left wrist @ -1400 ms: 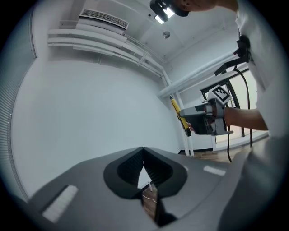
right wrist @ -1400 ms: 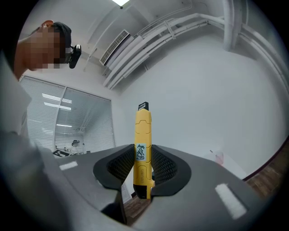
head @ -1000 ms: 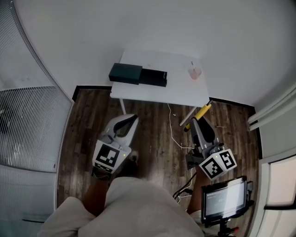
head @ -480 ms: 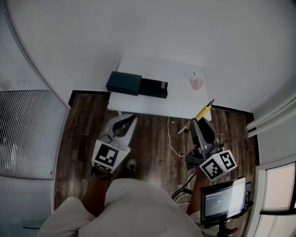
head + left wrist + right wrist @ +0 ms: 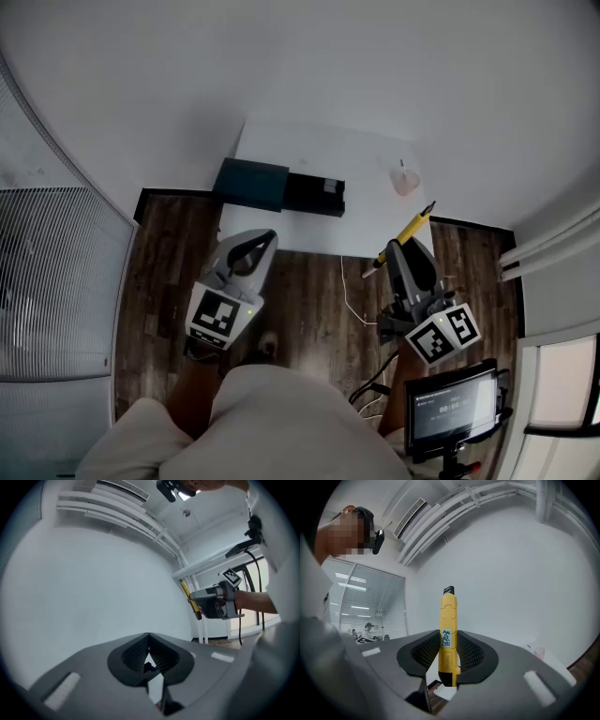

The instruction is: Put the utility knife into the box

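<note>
In the head view a dark box (image 5: 281, 188), a teal part and a black part side by side, lies on the white table (image 5: 319, 150). My right gripper (image 5: 399, 251) is shut on the yellow utility knife (image 5: 406, 232), just off the table's front right corner. The knife's tip points up toward that corner. In the right gripper view the utility knife (image 5: 448, 630) stands upright between the pads of the right gripper (image 5: 448, 641). My left gripper (image 5: 255, 246) hangs over the floor before the table, below the box. The left gripper (image 5: 149, 644) has its tips together and holds nothing.
A pink cup (image 5: 405, 178) stands on the table's right side. A white cable (image 5: 352, 291) trails over the wooden floor. A screen on a stand (image 5: 450, 405) is at my lower right, and a ribbed glass partition (image 5: 56, 272) runs along the left.
The table and box have come closer and lower in the head view. The knife's tip now reaches the table's front right corner. Both grippers keep their grip state.
</note>
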`<action>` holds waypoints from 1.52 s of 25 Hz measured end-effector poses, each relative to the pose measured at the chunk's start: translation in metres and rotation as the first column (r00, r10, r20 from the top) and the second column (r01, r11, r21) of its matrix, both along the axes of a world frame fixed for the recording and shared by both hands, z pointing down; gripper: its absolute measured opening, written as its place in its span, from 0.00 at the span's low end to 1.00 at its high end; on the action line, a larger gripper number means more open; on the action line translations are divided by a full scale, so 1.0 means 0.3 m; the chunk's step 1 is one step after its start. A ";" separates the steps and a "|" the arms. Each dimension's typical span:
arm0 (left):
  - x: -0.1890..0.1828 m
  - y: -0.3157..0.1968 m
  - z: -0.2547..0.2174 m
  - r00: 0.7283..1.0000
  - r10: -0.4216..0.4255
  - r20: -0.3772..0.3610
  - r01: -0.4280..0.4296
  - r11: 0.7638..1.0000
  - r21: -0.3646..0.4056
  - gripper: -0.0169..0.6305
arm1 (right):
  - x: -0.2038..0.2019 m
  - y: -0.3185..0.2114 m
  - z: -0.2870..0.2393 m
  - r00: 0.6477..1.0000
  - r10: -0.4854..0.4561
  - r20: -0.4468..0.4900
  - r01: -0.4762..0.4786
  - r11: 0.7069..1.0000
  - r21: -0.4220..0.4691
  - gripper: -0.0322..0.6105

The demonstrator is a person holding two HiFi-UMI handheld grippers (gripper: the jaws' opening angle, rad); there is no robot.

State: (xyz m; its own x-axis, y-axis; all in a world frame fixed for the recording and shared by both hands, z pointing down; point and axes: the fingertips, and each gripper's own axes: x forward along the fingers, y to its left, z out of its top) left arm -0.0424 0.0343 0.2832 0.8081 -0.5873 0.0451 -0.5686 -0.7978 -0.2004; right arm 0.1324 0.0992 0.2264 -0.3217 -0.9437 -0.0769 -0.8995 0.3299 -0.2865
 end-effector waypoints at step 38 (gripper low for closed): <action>0.045 -0.408 0.096 0.999 -0.007 0.043 0.010 0.998 -0.060 0.02 | 0.037 -0.438 0.094 0.996 -0.089 -0.005 0.088 0.994 -0.059 0.23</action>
